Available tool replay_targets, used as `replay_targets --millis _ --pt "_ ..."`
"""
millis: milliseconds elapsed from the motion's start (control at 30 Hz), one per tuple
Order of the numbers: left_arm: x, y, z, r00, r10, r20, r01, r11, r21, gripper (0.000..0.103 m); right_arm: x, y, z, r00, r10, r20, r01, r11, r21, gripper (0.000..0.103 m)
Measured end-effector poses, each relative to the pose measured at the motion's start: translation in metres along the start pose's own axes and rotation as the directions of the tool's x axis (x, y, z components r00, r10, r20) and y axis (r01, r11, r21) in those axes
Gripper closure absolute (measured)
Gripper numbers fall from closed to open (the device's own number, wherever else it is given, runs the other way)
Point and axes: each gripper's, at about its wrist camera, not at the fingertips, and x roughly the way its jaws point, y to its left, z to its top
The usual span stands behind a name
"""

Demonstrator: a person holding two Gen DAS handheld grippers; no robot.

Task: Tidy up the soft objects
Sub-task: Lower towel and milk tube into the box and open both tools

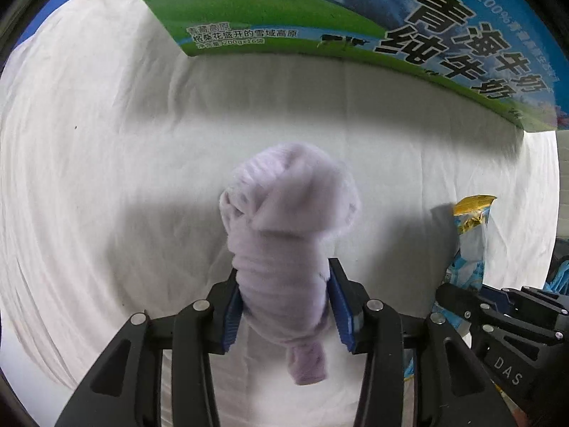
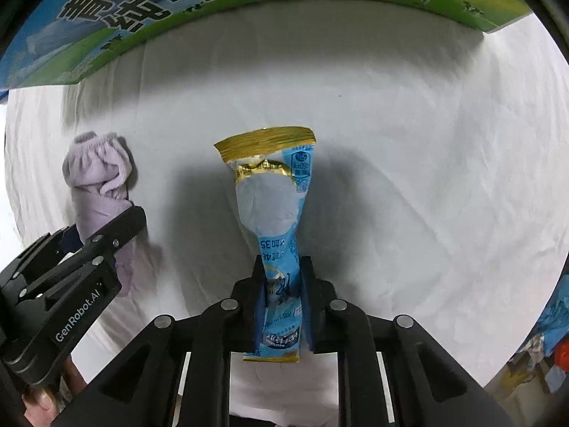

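Clamped mid-body for lifting, the lilac cloth roll (image 1: pixel 284 220) is pinched by the left gripper (image 1: pixel 286 306), the blue pouch (image 2: pixel 275 220) by the right gripper (image 2: pixel 281 306), beside the milk carton (image 1: pixel 355 17).

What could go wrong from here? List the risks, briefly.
1. The left gripper pinches the rolled purple cloth low down; its heavier rolled top could sag or slip out when moved.
2. The right gripper squeezes the blue pouch near one end; the slick wrapper may slide free or crease.
3. The milk carton box sits close ahead, and both grippers work side by side, so a bump is possible.
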Motion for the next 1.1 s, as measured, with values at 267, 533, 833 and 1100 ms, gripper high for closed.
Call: replay_targets --millis 267,533,833,1100 --pt "-0.073 -0.019 0.004 0.995 -0.059 0.085 0.058 0.998 0.02 0.066 -0.05 0.013 -0.023 0.996 0.058 0.061 -0.051 0.991 -0.122 0.088" --pt "-0.168 -0.043 0.013 0.964 -0.12 0.236 0.104 0.992 0.077 0.066 -0.141 0.005 -0.035 0.985 0.026 0.172 0.018 0.969 -0.248 0.088" --pt "-0.226 -0.036 0.046 0.938 -0.102 0.331 0.042 0.982 0.186 0.066 -0.276 0.039 -0.003 0.911 -0.082 0.405 0.26 0.876 -0.407 0.088" --pt "-0.233 -0.031 0.109 0.932 -0.033 0.362 -0.053 0.973 0.224 0.066 -0.283 0.076 0.052 0.832 -0.18 0.525 0.455 0.763 -0.459 0.088"
